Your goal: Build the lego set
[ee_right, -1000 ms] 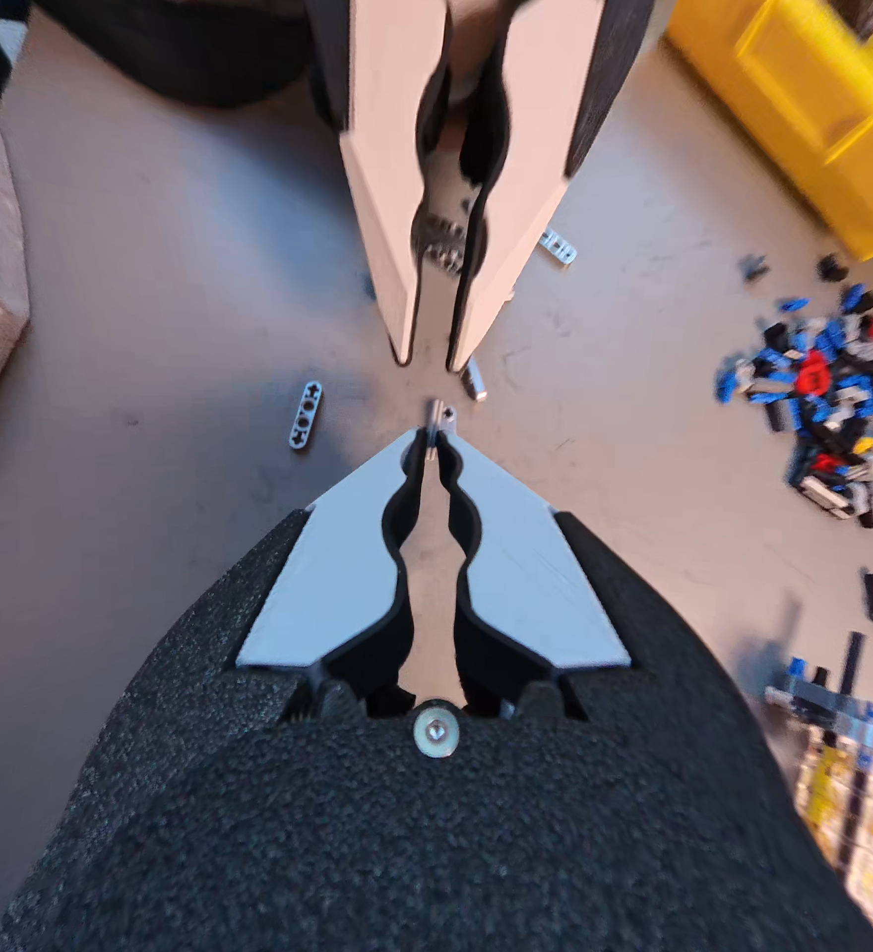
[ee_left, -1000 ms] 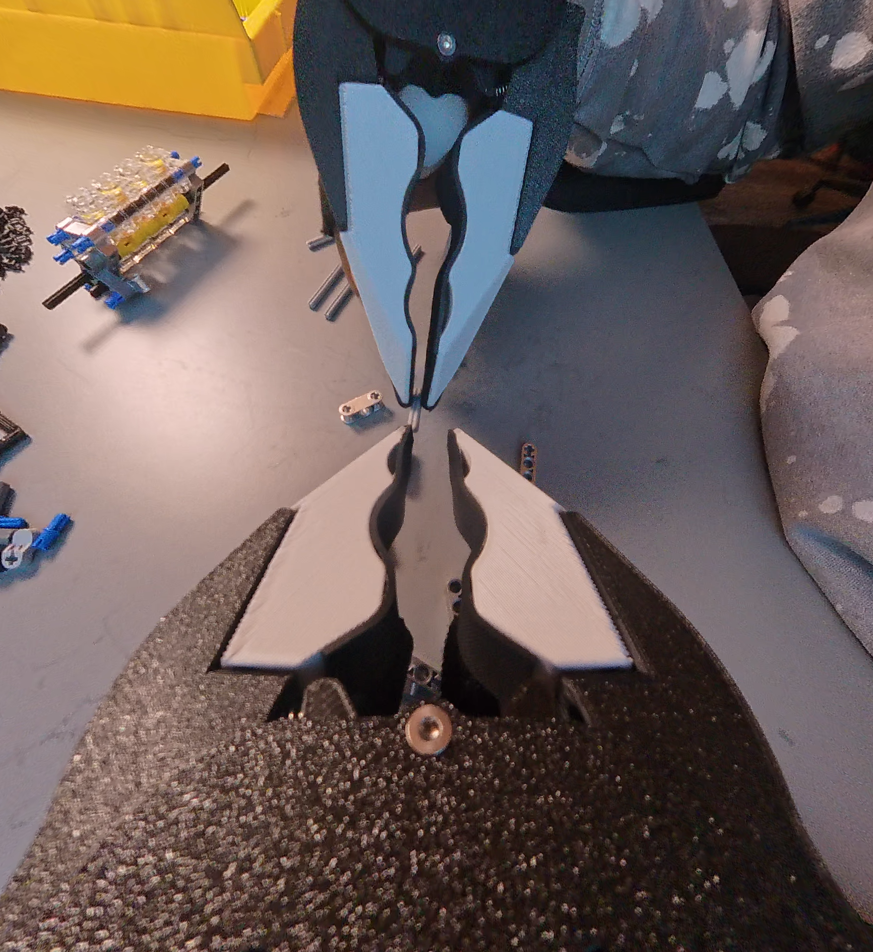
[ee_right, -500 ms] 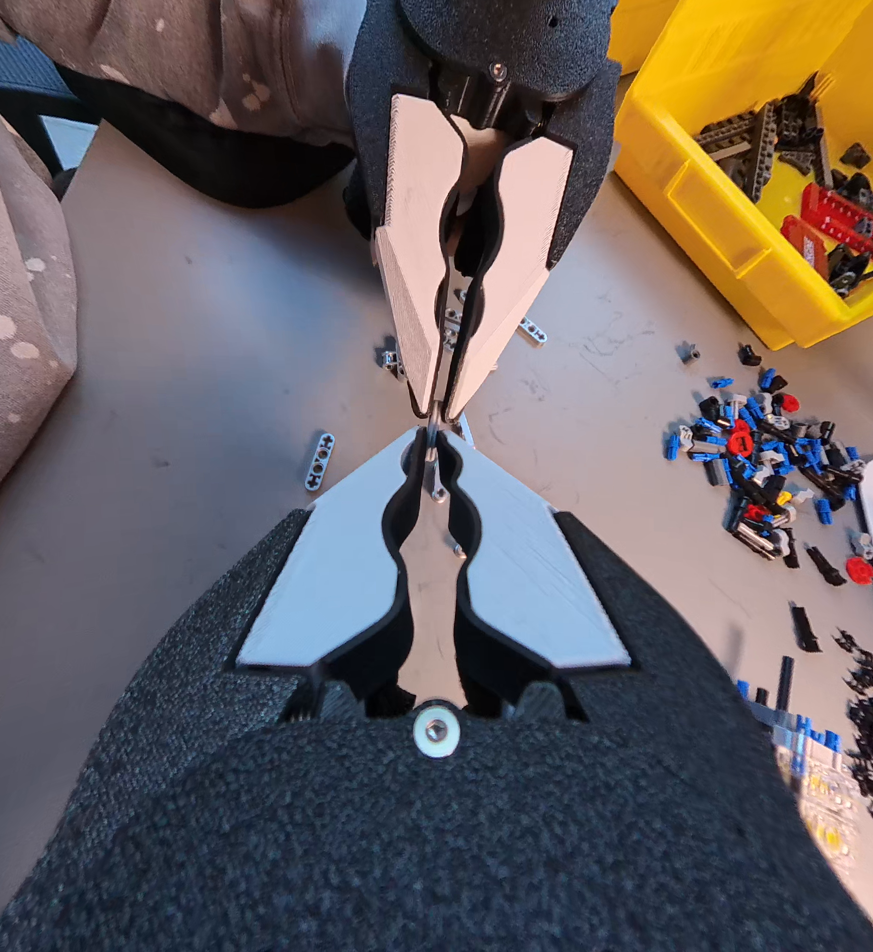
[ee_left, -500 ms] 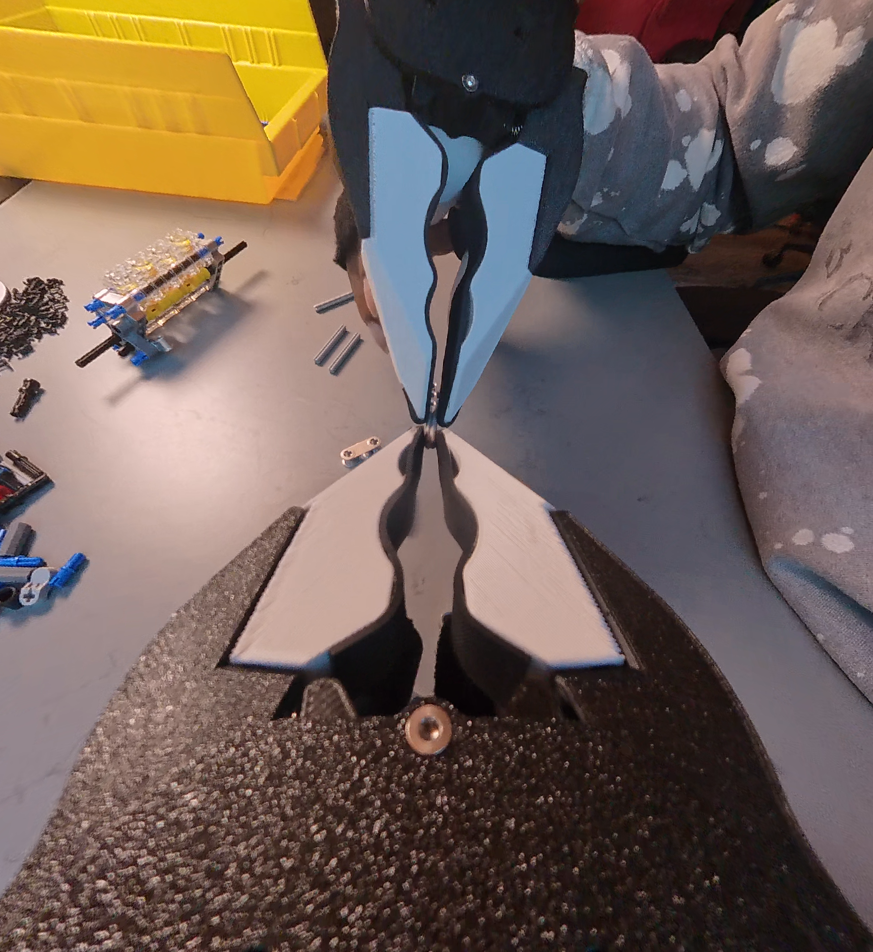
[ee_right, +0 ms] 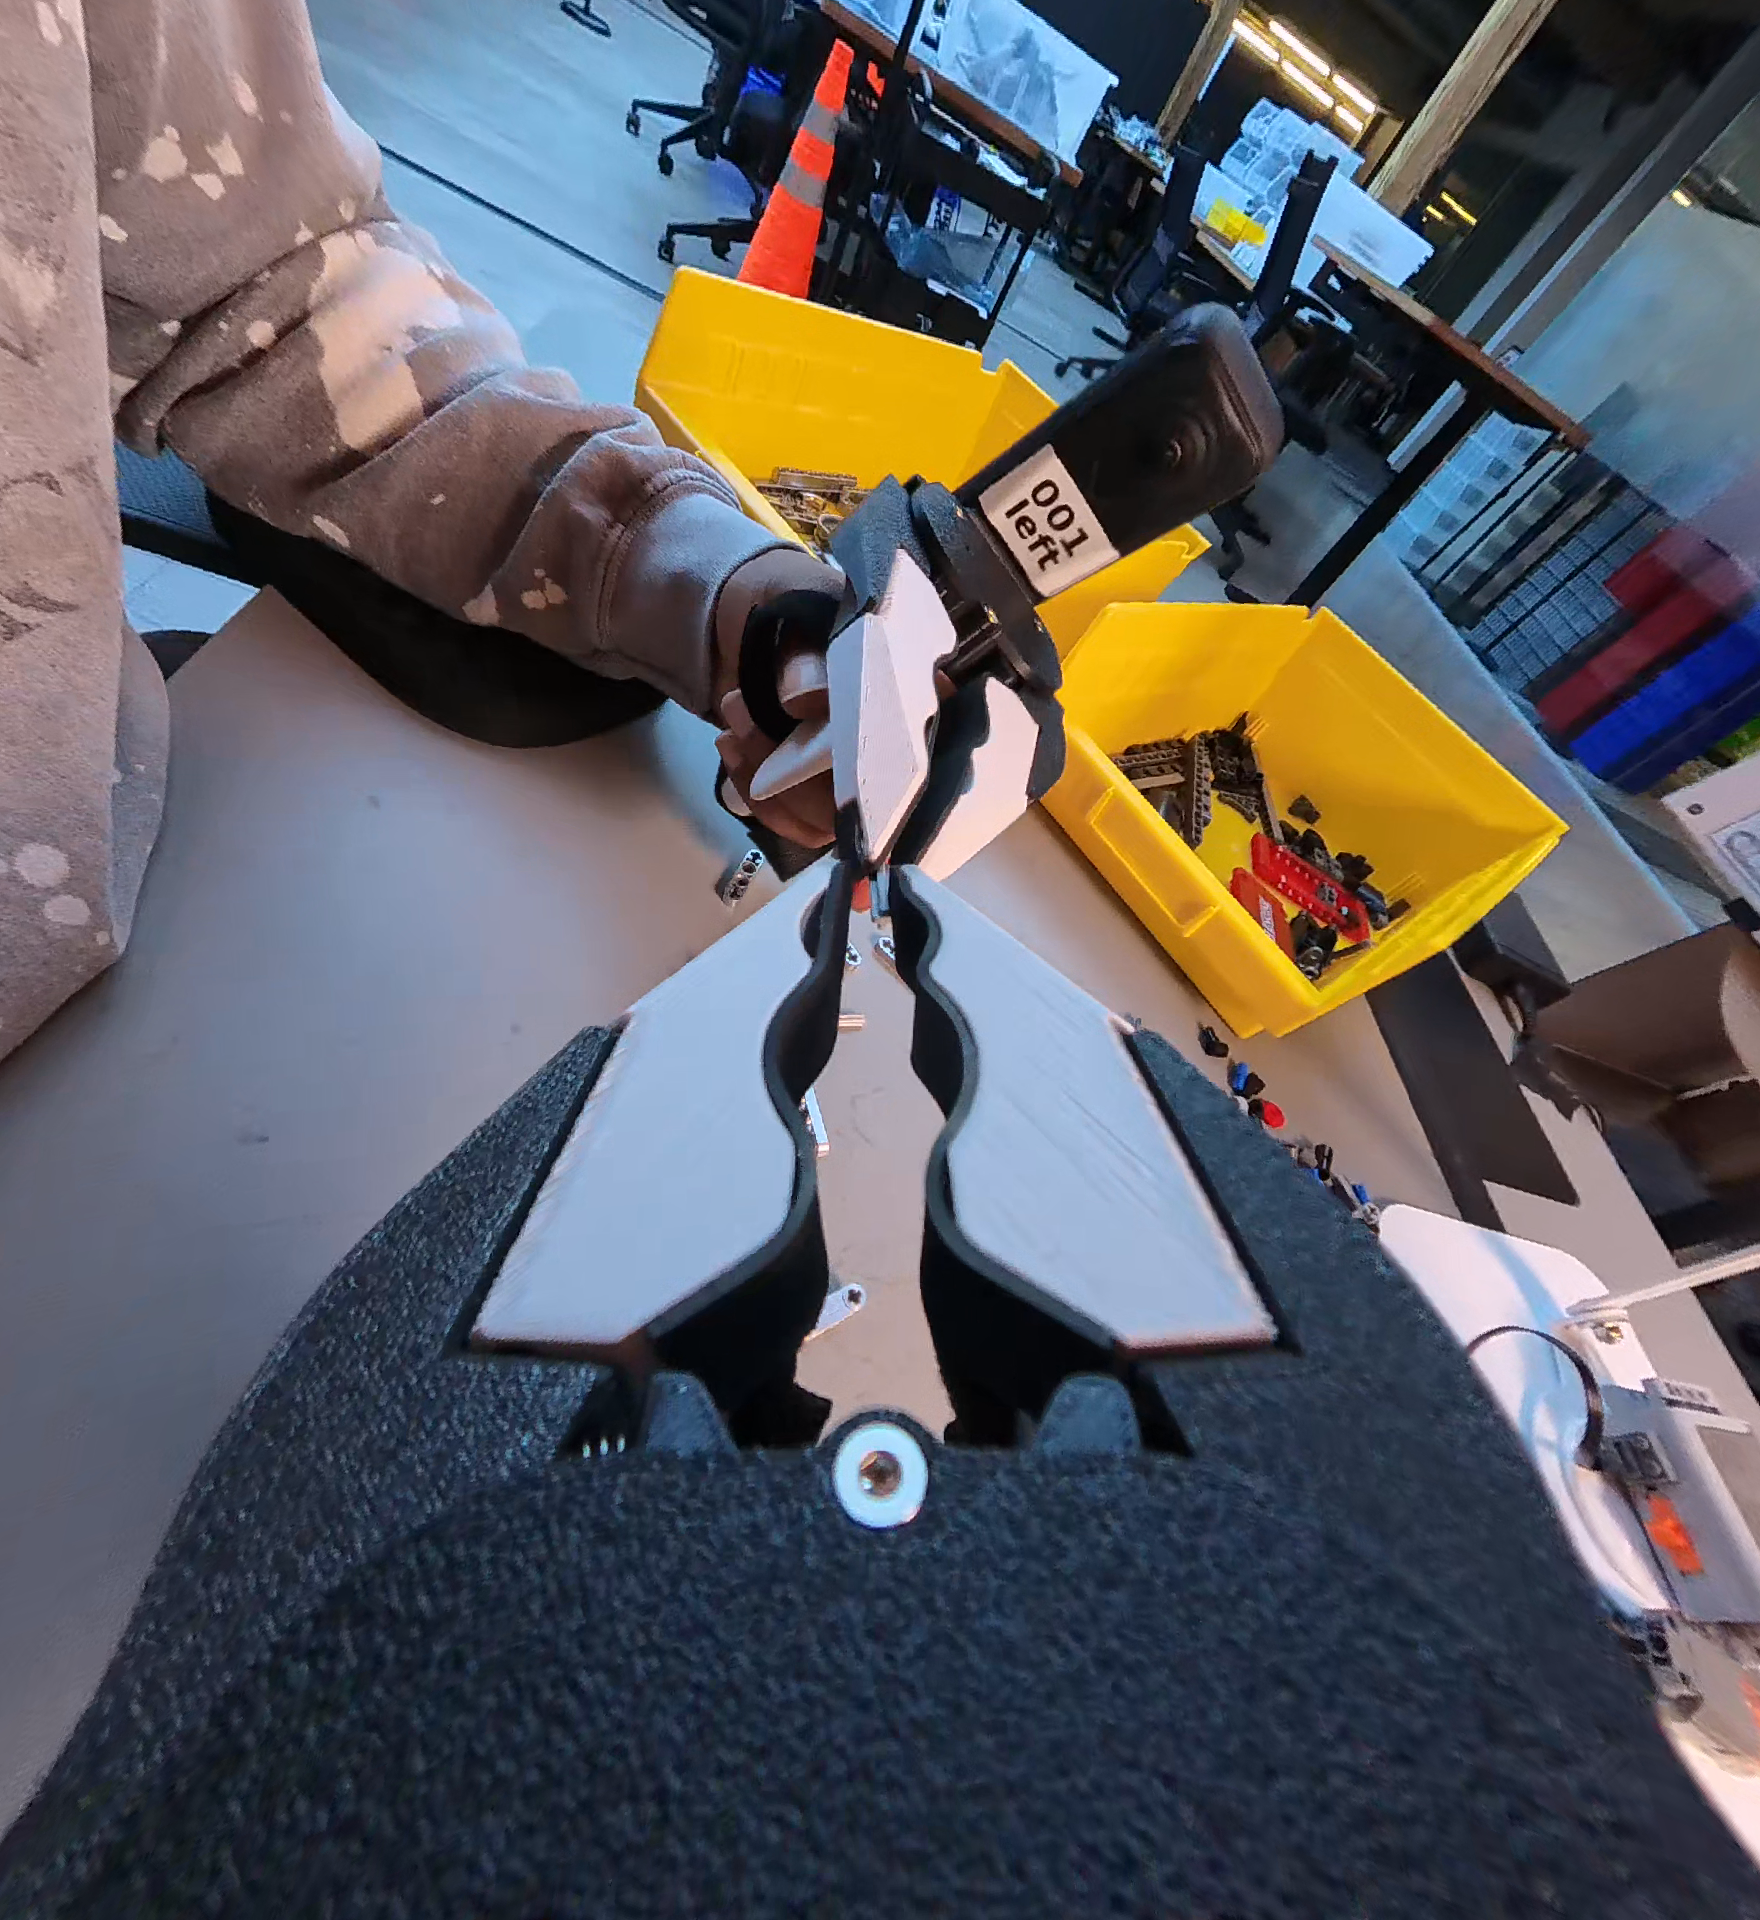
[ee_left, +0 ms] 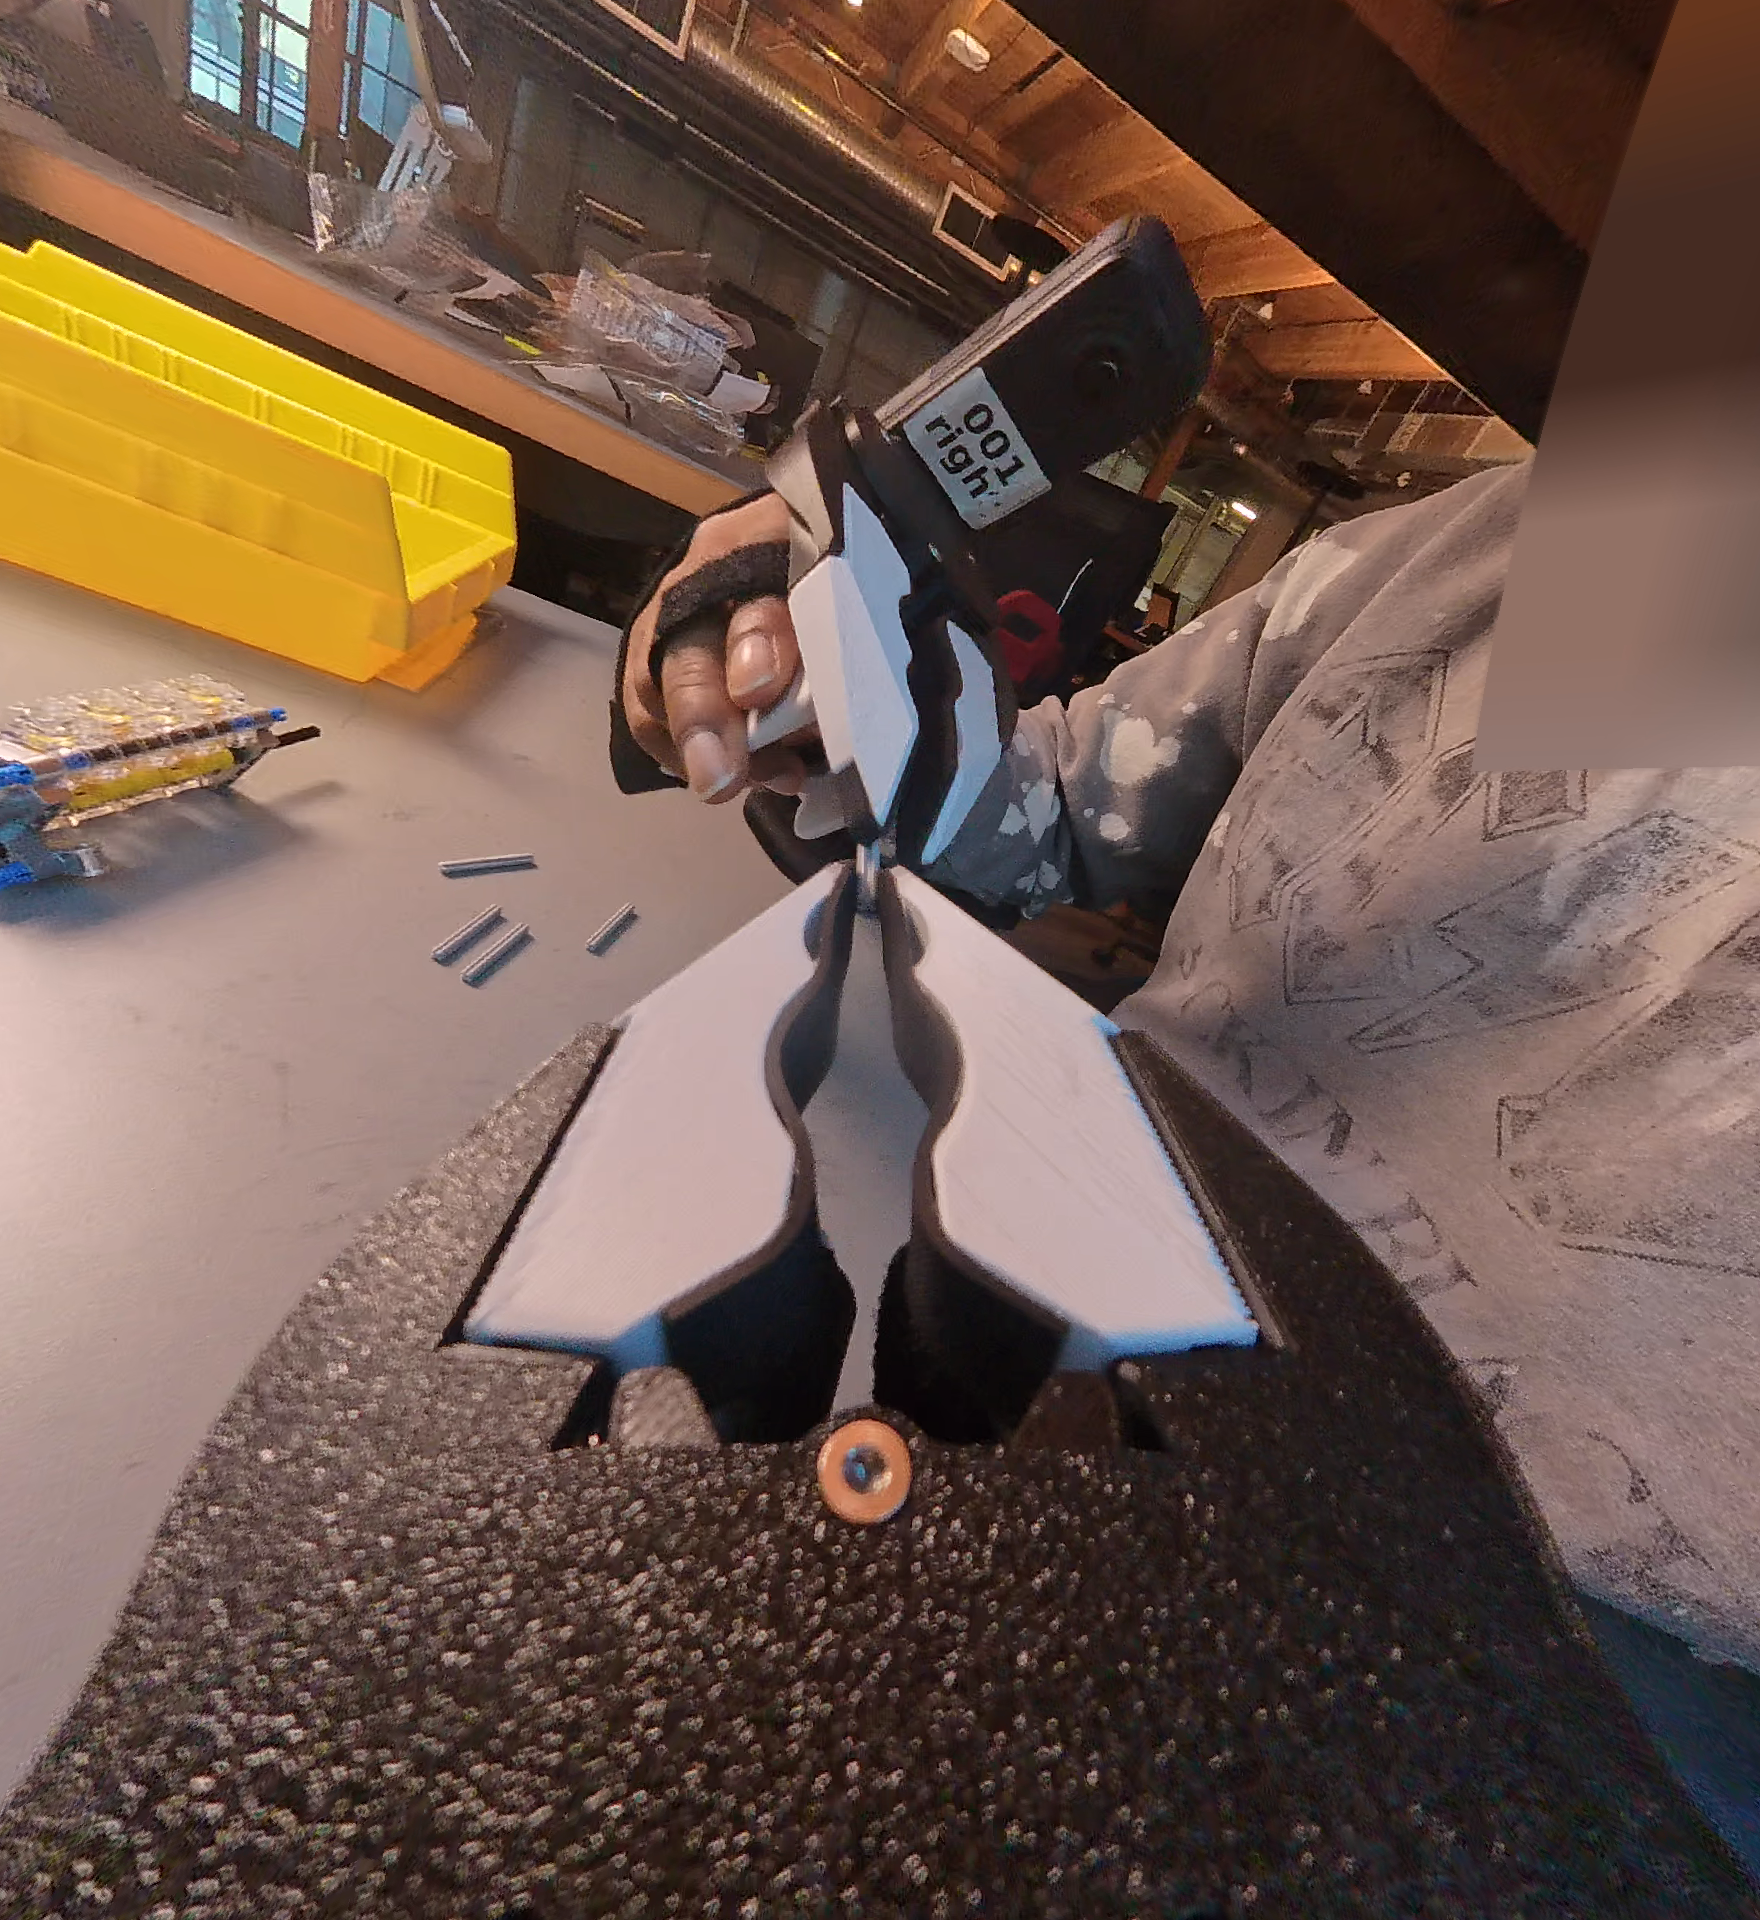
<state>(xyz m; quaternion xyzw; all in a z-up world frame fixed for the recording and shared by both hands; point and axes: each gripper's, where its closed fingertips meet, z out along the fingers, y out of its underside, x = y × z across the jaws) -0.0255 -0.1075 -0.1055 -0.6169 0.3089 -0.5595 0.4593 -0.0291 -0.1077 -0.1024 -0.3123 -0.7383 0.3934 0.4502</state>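
Note:
My left gripper [ee_left: 861, 885] and my right gripper [ee_right: 872, 883] meet tip to tip above the grey table [ee_left: 232, 1091]. A small grey pin-like piece [ee_left: 869, 871] sits where the tips meet, and it also shows in the right wrist view [ee_right: 882, 891]. Both pairs of jaws are closed down on it with only a narrow gap. The right gripper [ee_left: 886, 826] points down at my left tips, held by a hand [ee_left: 710, 686]. The left gripper [ee_right: 881, 857] shows the same way in the right wrist view. Most of the piece is hidden by the fingertips.
A clear, blue and yellow brick assembly [ee_left: 97, 769] and several grey axles [ee_left: 486, 935] lie on the table. Yellow bins [ee_left: 232, 520] stand at the back; one [ee_right: 1302, 810] holds dark and red parts. Loose small parts [ee_right: 1255, 1091] and a white device [ee_right: 1582, 1455] are nearby. A person's sleeve [ee_left: 1478, 1039] fills the right. The tips of both grippers are at nearly the same place.
My left gripper closed from slightly open onto the piece held by the right one. Both grippers then rose from the table and tilted up, so the room behind now shows.

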